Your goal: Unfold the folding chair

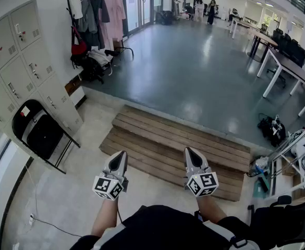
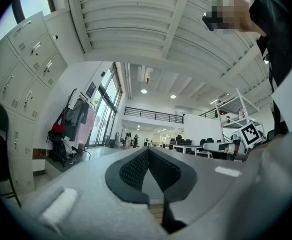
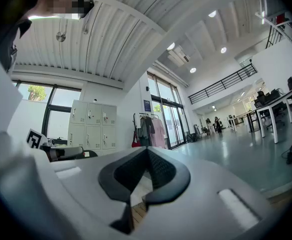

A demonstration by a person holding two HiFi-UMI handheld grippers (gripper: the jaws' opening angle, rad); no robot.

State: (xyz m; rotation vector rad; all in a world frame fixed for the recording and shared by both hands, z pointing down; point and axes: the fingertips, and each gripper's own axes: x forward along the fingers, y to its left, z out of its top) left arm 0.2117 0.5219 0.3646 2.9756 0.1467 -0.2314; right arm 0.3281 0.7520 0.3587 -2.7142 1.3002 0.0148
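Head view, looking steeply down across an open hall.

Left gripper [image 1: 122,155], lower centre-left: jaws brought together tip to tip, nothing between them, marker cube [image 1: 108,187] at the near end. Right gripper [image 1: 187,151], lower centre-right: jaws likewise pressed together and empty, with its own marker cube [image 1: 202,184]. Both held side by side in front of the body, tips seen against a low wooden platform [image 1: 162,139] of slatted boards.

Folding chair [image 1: 40,133], black: folded flat, standing on the pale floor [image 1: 63,197] and leaning against the base of the grey lockers [image 1: 22,61] at the left edge. Well apart from both grippers, ahead and to the left of the left one; touched by neither.

Beyond the lockers, a clothes rack [image 1: 97,12] hung with garments against the wall. White-legged tables [image 1: 282,61] along the right side of the hall. Dark bag [image 1: 271,129] on the floor near the platform's right end.

Left gripper view: jaws meeting along one line, no gap and no object; chair visible only as a dark shape at the far left, beside the lockers. Right gripper view: same closed, empty state, with lockers and clothes rack in the background.
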